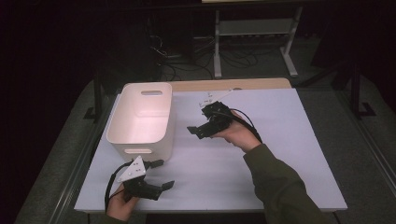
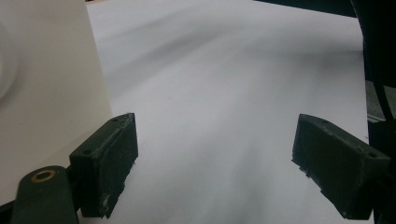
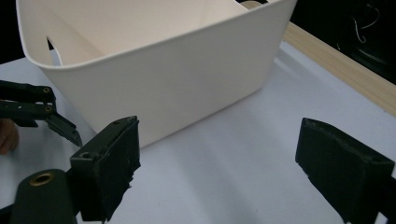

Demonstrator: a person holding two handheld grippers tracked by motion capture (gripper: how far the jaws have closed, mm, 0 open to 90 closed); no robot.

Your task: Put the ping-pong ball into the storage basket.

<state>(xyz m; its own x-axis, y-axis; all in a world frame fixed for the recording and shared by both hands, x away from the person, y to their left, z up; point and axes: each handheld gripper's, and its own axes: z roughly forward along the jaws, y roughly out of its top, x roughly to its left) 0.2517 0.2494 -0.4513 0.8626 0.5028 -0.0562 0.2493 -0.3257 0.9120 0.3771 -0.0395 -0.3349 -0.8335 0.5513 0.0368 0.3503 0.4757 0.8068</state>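
This looks like a lab or test room set up for recording. A table (image 1: 280,154) covered with a plain white sheet stands in a dark room on grey carpet (image 1: 359,140). At 12 o'clock beyond it, loose cables (image 1: 187,63) lie tangled on the floor beside the white metal legs of a desk frame (image 1: 254,32). Black stand legs (image 1: 357,93) rise at 2 o'clock and at 10 o'clock.

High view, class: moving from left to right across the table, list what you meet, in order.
Left gripper and white bin, overlapping at the left → right gripper → hand holding it → green sleeve.
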